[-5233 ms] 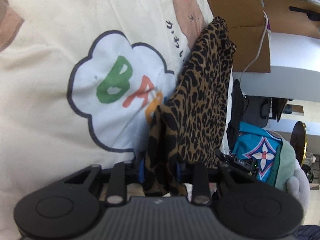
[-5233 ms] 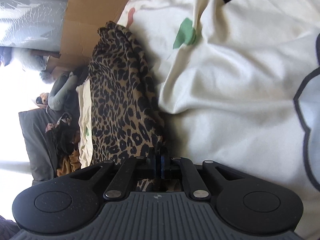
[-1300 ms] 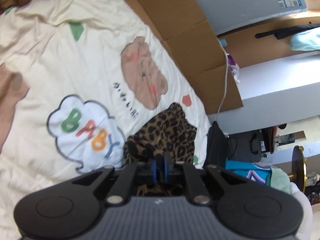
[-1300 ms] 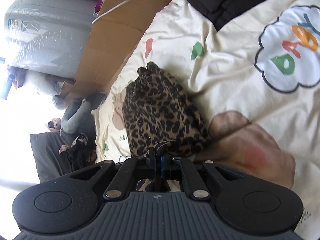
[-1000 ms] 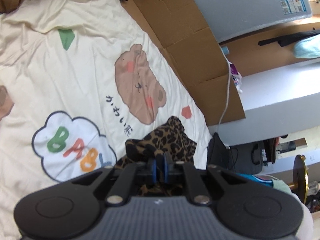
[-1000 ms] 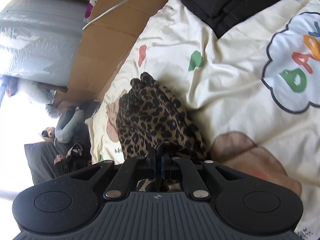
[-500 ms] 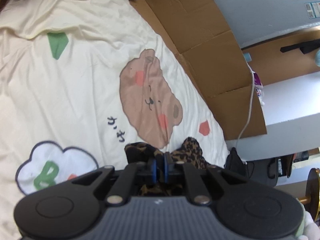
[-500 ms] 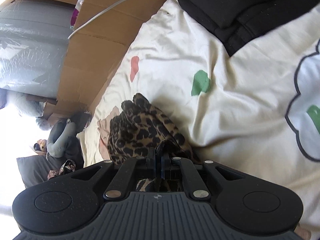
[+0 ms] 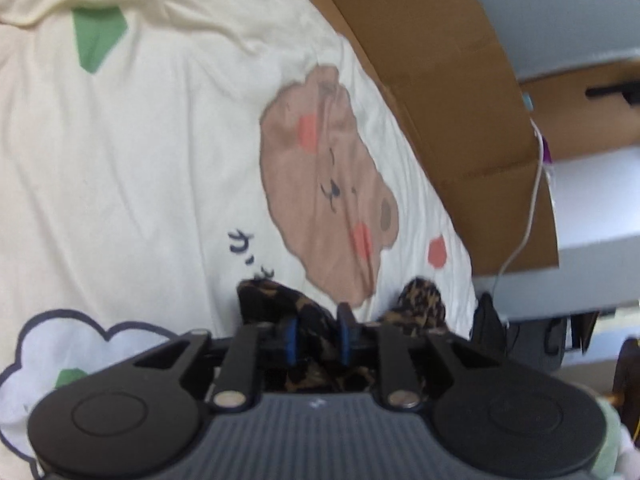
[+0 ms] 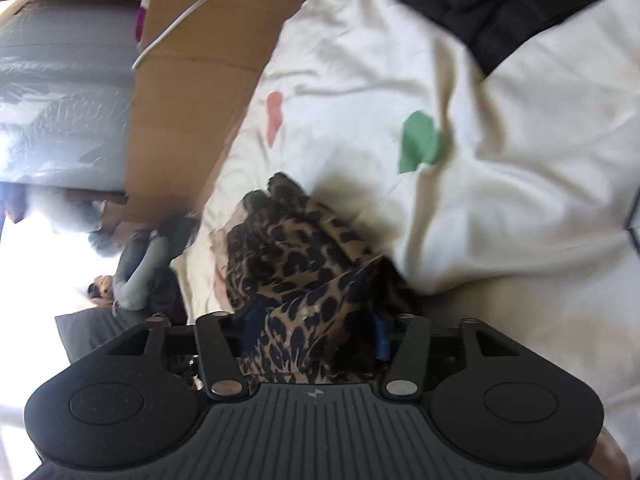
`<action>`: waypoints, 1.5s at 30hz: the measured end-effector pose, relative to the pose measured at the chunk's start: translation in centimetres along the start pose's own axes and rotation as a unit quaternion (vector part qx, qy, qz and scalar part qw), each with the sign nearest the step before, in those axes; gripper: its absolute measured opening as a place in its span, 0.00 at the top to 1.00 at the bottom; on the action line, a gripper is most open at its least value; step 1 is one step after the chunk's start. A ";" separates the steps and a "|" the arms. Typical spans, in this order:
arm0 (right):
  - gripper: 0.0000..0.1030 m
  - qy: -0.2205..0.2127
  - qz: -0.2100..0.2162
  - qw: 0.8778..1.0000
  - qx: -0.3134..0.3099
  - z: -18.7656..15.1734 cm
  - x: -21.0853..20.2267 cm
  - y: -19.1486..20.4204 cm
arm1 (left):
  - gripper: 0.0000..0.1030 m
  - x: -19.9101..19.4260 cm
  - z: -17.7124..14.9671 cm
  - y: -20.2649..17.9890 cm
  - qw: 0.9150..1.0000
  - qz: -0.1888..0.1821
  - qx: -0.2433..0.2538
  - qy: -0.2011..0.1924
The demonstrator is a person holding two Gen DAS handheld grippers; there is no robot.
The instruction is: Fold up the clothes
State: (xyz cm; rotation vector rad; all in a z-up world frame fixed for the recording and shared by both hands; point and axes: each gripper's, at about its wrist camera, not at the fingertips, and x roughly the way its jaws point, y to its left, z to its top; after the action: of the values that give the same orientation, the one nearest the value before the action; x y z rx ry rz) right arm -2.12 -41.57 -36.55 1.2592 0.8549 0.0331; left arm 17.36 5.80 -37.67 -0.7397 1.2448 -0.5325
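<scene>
A leopard-print garment lies bunched on a cream blanket, just below its printed brown bear. My left gripper sits low over the garment. Its jaws are opening, and a fold of leopard cloth lies loose between the blue pads. In the right wrist view the same leopard-print garment is heaped on the cream blanket. My right gripper has its jaws opening wide. Cloth lies slack between the fingers, clear of the pad.
Brown cardboard stands along the blanket's far edge, with a white cable hanging over it. Black clothing lies on the blanket beyond the right gripper. Grey furniture and clutter sit past the cardboard.
Both grippers have sunk toward the blanket with the leopard garment. Both were shut on the cloth half a second ago; now their jaws have parted and the cloth lies loose between them.
</scene>
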 end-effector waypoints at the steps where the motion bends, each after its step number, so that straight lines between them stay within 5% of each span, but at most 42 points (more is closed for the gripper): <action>1: 0.39 0.003 0.001 1.000 -0.002 0.0 0.3 0.1 | 0.60 0.1 -0.1 0.1 1.000 -0.008 0.006 0.009; 7: 0.39 0.019 0.012 1.000 -0.018 0.1 1.3 1.1 | 0.54 0.0 -0.1 -0.2 0.997 -0.032 0.047 0.048; 17: 0.36 -0.006 0.005 1.000 -0.019 2.3 1.0 2.1 | 0.54 0.7 2.3 -2.1 0.997 -0.060 0.036 0.022; 24: 0.35 -0.042 -0.014 0.998 -0.044 3.0 -0.6 2.3 | 0.55 0.6 2.9 -4.1 0.996 -0.055 0.074 0.005; 30: 0.39 -0.076 -0.092 0.984 -0.134 2.7 -1.4 3.2 | 0.55 0.1 2.5 -5.4 0.989 -0.002 0.147 -0.012; 34: 0.44 -0.075 -0.111 0.978 -0.161 2.8 -0.8 3.0 | 0.56 0.2 2.2 -7.2 0.968 0.066 0.237 -0.043; 39: 0.53 -0.061 -0.130 0.972 -0.184 2.5 0.6 3.2 | 0.62 1.9 2.3 -6.7 0.955 0.118 0.272 -0.035; 41: 0.55 -0.057 -0.132 0.972 -0.189 2.5 1.0 3.1 | 0.71 2.9 2.2 -6.3 0.947 0.146 0.285 -0.026; 45: 0.73 -0.058 -0.138 0.968 -0.199 2.6 1.9 3.3 | 0.72 3.9 2.0 -6.1 0.935 0.173 0.309 -0.017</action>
State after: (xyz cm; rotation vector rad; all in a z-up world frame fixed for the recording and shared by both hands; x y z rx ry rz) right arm 2.10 -41.64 -34.63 0.7522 0.8649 -0.0872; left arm 20.45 -0.68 -35.32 0.0039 1.0567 -0.5718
